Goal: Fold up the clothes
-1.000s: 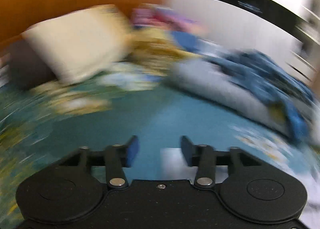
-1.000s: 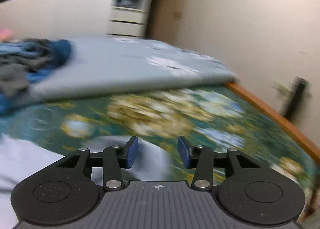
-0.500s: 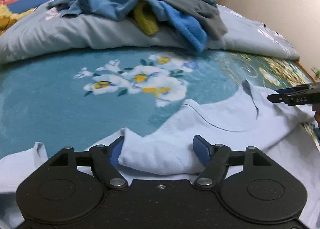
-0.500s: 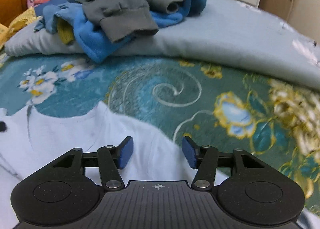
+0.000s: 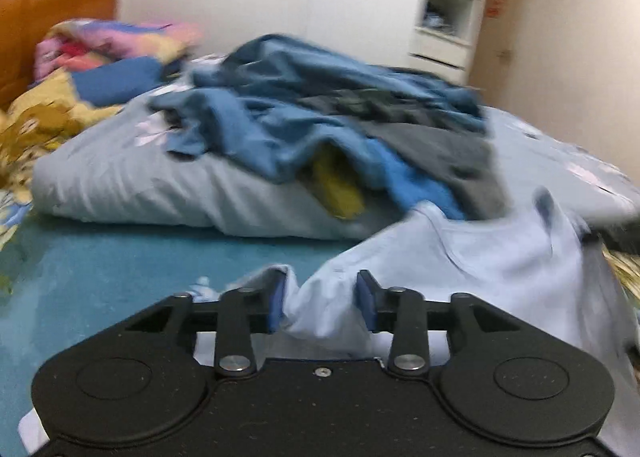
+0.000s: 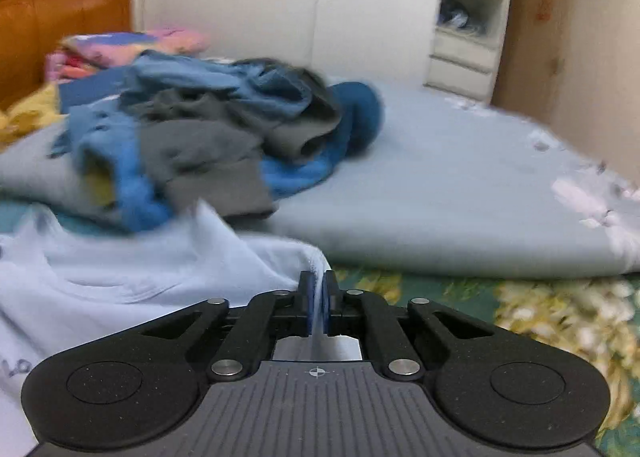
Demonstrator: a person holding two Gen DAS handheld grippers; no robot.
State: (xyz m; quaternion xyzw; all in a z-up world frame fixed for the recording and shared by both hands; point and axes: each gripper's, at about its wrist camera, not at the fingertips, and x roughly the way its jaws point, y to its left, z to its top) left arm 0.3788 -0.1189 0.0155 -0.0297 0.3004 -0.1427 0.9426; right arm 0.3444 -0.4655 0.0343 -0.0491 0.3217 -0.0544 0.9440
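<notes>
A pale blue T-shirt (image 5: 492,257) is lifted off the teal flowered bedspread (image 5: 100,269). My left gripper (image 5: 322,303) has bunched shirt cloth between its blue pads, which stand apart with the cloth filling the gap. My right gripper (image 6: 319,303) is shut on the shirt's other shoulder edge, with a thin fold of the T-shirt (image 6: 132,277) pinched between the pads. The shirt hangs between the two grippers. Both views are blurred by motion.
A pile of blue, grey and yellow clothes (image 5: 340,129) lies on a folded pale grey duvet (image 6: 460,197) behind the shirt. Colourful bedding (image 5: 108,45) and an orange headboard (image 6: 60,25) are at the far left. White cupboards and shelves (image 6: 468,25) stand behind the bed.
Both grippers have closed on the shirt's shoulders and lifted it off the bed. The right jaws went from open to shut. The left jaws have narrowed around bunched cloth.
</notes>
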